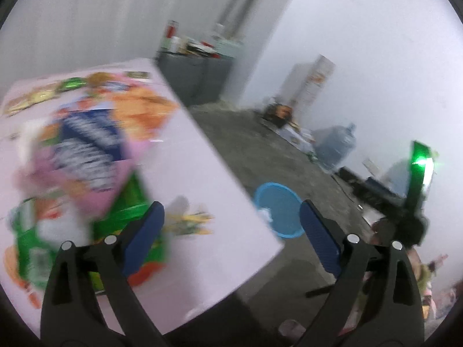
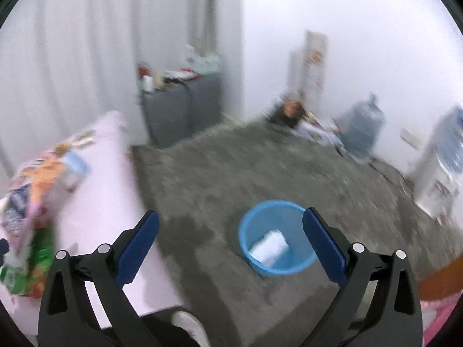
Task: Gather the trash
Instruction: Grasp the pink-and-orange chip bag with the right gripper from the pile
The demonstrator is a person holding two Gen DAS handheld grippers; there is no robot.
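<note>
Blue-padded fingers of the left gripper fill the bottom of its view, spread wide with nothing between them. Under and beyond its left finger lies the pale pink table, crowded with blurred trash: a green packet nearest the finger, a blue and white wrapper behind it, an orange bag farther back, and a small yellow scrap just right of the finger. Past the table's edge, on the grey floor, stands a blue bucket (partly hidden by the right finger), with something white inside it.

From the right wrist, the right gripper also stands wide open and empty. On the left is the same table with its heap of wrappers, all smeared by blur. Between the fingers, closer to the right one, sits the bucket on the floor, well apart from the table, holding a white crumpled piece. Farther off against the wall are a grey cabinet and a large water bottle.
</note>
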